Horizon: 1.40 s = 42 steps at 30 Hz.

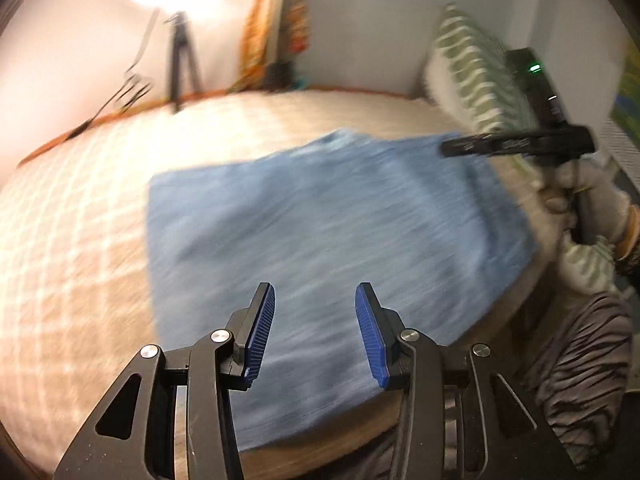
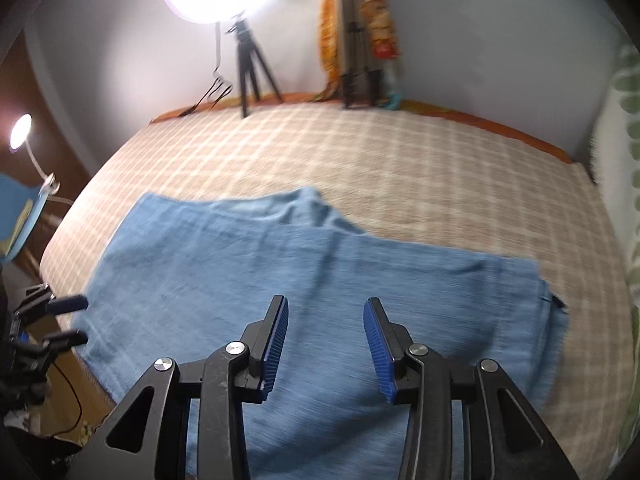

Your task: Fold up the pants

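Blue pants (image 1: 320,232) lie folded flat on the checked bedspread (image 1: 80,220), near the bed's front edge. They also show in the right wrist view (image 2: 280,280). My left gripper (image 1: 315,334) is open and empty, held above the pants' near edge. My right gripper (image 2: 325,344) is open and empty above the pants. The right gripper also shows in the left wrist view (image 1: 516,146), at the pants' far right corner, held in a gloved hand. The left gripper shows at the left edge of the right wrist view (image 2: 68,320), open, beside the pants' left edge.
A ring light on a tripod (image 2: 248,64) and a second tripod with orange cloth (image 2: 356,48) stand at the bed's far side. A green-patterned pillow (image 1: 476,76) leans at the right. A small lamp (image 2: 20,132) is at the left. Checked bedspread (image 2: 400,168) lies beyond the pants.
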Motion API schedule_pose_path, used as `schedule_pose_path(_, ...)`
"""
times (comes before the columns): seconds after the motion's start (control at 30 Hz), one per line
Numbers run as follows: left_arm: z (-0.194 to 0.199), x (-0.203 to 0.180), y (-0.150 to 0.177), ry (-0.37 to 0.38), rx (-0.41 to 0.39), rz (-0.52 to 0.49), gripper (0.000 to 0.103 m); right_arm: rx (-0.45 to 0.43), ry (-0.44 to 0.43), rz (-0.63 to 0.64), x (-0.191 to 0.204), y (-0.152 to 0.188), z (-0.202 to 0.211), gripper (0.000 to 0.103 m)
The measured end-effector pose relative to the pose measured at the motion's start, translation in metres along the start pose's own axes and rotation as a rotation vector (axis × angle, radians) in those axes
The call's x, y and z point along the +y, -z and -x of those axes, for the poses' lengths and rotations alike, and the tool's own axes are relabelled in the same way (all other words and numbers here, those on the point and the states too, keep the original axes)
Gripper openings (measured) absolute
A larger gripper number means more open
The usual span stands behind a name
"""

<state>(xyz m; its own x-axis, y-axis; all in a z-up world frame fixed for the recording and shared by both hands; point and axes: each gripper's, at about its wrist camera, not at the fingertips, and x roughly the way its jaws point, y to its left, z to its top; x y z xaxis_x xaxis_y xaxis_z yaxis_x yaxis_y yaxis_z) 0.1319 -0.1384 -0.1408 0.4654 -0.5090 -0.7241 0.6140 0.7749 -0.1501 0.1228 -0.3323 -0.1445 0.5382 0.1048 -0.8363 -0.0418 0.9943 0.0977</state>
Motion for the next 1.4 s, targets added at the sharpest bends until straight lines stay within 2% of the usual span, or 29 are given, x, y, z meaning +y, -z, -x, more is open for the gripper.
schedule_pose_path(0.2,0.009,0.044,0.023,-0.079,-0.015,0.15,0.04,0.021,-0.053,0.03,0.027,-0.006,-0.017,0.041)
schedule_pose_path(0.33,0.008,0.06,0.034,-0.073,-0.001,0.206,0.04,0.028,-0.096,0.031,0.044,-0.015,-0.02,0.046)
schedule_pose_path(0.4,0.006,0.06,0.037,-0.069,0.0,0.207,0.04,0.027,-0.119,0.034,0.055,-0.022,-0.019,0.052)
schedule_pose_path(0.5,0.001,0.061,0.04,-0.074,0.002,0.195,0.041,0.03,-0.182,0.05,0.08,-0.034,-0.017,0.056)
schedule_pose_path(0.8,0.005,0.069,0.052,-0.043,-0.035,0.229,0.041,0.116,-0.275,0.143,0.178,-0.065,-0.041,0.061)
schedule_pose_path(0.97,0.008,0.073,0.056,0.025,-0.054,0.266,0.038,0.18,-0.257,0.186,0.222,-0.076,-0.07,0.061)
schedule_pose_path(1.2,0.016,0.076,0.061,0.157,-0.113,0.342,0.038,0.307,-0.198,0.119,0.254,-0.089,-0.123,0.061)
schedule_pose_path(1.4,0.028,0.072,0.057,0.237,-0.187,0.337,0.038,0.399,-0.017,0.19,0.291,-0.096,-0.16,0.061)
